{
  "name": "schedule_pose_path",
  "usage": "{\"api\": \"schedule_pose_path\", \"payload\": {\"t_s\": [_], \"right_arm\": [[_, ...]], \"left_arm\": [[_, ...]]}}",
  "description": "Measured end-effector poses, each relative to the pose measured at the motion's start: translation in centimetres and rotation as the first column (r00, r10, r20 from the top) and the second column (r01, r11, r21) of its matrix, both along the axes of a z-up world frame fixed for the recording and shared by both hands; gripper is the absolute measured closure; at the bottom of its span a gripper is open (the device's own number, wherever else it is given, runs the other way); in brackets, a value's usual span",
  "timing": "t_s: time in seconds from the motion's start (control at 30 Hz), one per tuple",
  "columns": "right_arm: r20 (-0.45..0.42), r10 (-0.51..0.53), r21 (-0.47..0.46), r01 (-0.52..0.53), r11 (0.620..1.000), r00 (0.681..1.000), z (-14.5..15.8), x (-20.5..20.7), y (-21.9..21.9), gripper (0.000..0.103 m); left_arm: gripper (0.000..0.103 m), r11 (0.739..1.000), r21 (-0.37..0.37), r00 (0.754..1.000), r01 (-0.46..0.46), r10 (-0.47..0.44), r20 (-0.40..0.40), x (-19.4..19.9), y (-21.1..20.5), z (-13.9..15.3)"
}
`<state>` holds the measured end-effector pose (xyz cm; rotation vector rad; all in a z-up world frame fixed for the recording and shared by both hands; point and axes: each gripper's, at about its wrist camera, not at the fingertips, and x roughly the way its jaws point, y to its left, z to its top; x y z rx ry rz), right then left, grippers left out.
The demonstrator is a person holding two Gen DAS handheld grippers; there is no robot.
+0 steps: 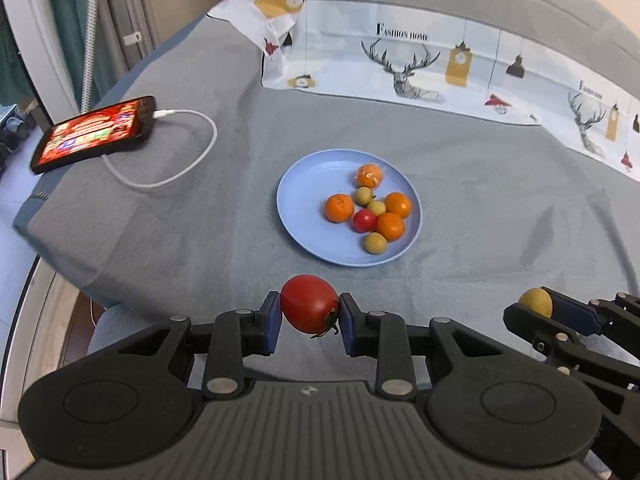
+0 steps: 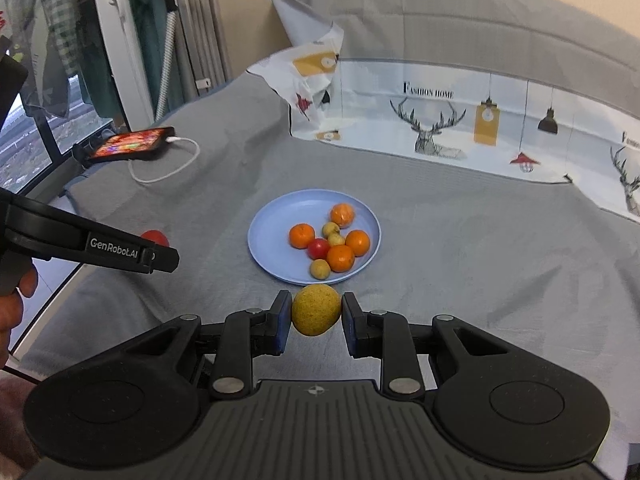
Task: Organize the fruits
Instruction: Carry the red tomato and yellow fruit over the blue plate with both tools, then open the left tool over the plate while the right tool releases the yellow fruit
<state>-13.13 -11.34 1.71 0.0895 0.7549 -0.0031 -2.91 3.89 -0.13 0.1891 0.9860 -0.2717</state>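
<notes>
A light blue plate [image 1: 304,184] [image 2: 276,220] lies on the grey sheet and holds several oranges, small yellow-green fruits and one red tomato [image 1: 364,221] [image 2: 318,249]. My left gripper [image 1: 309,309] is shut on a red tomato [image 1: 310,303], held just short of the plate's near rim; that tomato also shows in the right wrist view [image 2: 154,238]. My right gripper [image 2: 316,311] is shut on a yellow-green fruit [image 2: 316,309], close to the plate's near rim; it shows at the right of the left wrist view [image 1: 536,302].
A lit phone [image 1: 92,134] [image 2: 130,144] with a white charging cable [image 1: 188,160] lies at the far left of the bed. A printed pillowcase with deer [image 1: 420,68] [image 2: 440,128] lies along the back. The bed edge drops off at the left.
</notes>
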Motion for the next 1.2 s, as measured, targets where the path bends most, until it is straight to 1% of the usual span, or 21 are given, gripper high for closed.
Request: {"api": "schedule_pose_path", "payload": {"t_s": [0.1, 0.2, 0.27, 0.43, 0.6, 0.77, 0.93, 0.97, 1.0, 1.03, 1.07, 1.1, 1.13, 1.2], "right_arm": [[-0.028, -0.009, 0.021, 0.01, 1.0, 1.0, -1.1, 2.7, -0.7, 0.075], [-0.053, -0.026, 0.068, 0.029, 0.997, 0.998, -1.9, 5.7, -1.7, 0.075], [-0.059, -0.03, 0.075, 0.034, 0.997, 0.998, -2.4, 7.8, -2.2, 0.075], [-0.047, -0.013, 0.032, 0.015, 0.999, 0.999, -3.9, 12.7, -2.6, 0.075], [-0.042, 0.021, 0.042, -0.019, 0.999, 0.999, -6.5, 17.3, -3.4, 0.075], [-0.062, 0.041, 0.014, -0.04, 0.999, 0.997, -9.0, 20.5, -3.6, 0.075], [-0.092, 0.056, -0.01, -0.057, 0.998, 0.994, -11.1, 22.5, -3.6, 0.074], [-0.1, 0.063, -0.01, -0.064, 0.998, 0.993, -11.4, 22.8, -3.6, 0.074], [-0.109, 0.08, -0.007, -0.082, 0.997, 0.991, -11.7, 23.2, -3.5, 0.07], [-0.119, 0.111, -0.005, -0.112, 0.994, 0.987, -12.0, 23.6, -3.3, 0.049], [-0.129, 0.124, -0.014, -0.126, 0.992, 0.984, -12.1, 23.7, -3.1, 0.036], [-0.134, 0.114, -0.039, -0.12, 0.992, 0.984, -12.1, 23.8, -3.0, 0.018], [-0.131, 0.103, -0.061, -0.111, 0.992, 0.986, -11.9, 23.6, -2.8, 0.016], [-0.127, 0.114, -0.071, -0.124, 0.99, 0.985, -11.3, 22.8, -2.7, 0.014]], "left_arm": [[0.069, 1.0, 0.011, 1.0, 0.009, -0.009, -0.014, 2.5, -1.1, -0.7], [0.069, 1.0, 0.016, 0.999, 0.013, -0.012, -0.03, 5.3, -2.5, -1.8], [0.069, 1.0, 0.019, 0.999, 0.011, -0.01, -0.037, 7.2, -3.3, -2.7], [0.069, 0.999, 0.052, 0.999, -0.005, 0.007, -0.046, 12.3, -4.7, -4.9], [0.069, 0.997, 0.076, 0.998, -0.023, 0.028, -0.063, 16.4, -5.3, -7.3], [0.069, 0.995, 0.1, 0.996, -0.023, 0.031, -0.078, 18.9, -5.8, -9.8], [0.069, 0.994, 0.106, 0.994, -0.014, 0.025, -0.105, 20.5, -6.4, -11.8], [0.061, 0.994, 0.107, 0.995, -0.015, 0.026, -0.098, 20.7, -6.5, -11.9], [0.035, 0.994, 0.112, 0.996, -0.009, 0.019, -0.086, 20.7, -6.7, -11.9], [0.017, 0.993, 0.12, 0.998, 0.0, 0.008, -0.068, 20.6, -6.9, -11.7], [0.001, 0.992, 0.125, 0.999, -0.001, 0.005, -0.038, 20.1, -6.9, -11.3], [0.0, 0.993, 0.121, 1.0, -0.007, 0.008, -0.007, 19.5, -6.9, -10.8], [0.0, 0.993, 0.12, 1.0, 0.0, -0.001, 0.004, 19.0, -6.9, -10.4], [0.0, 0.992, 0.126, 1.0, 0.026, -0.024, -0.019, 17.8, -6.9, -10.1]]}}
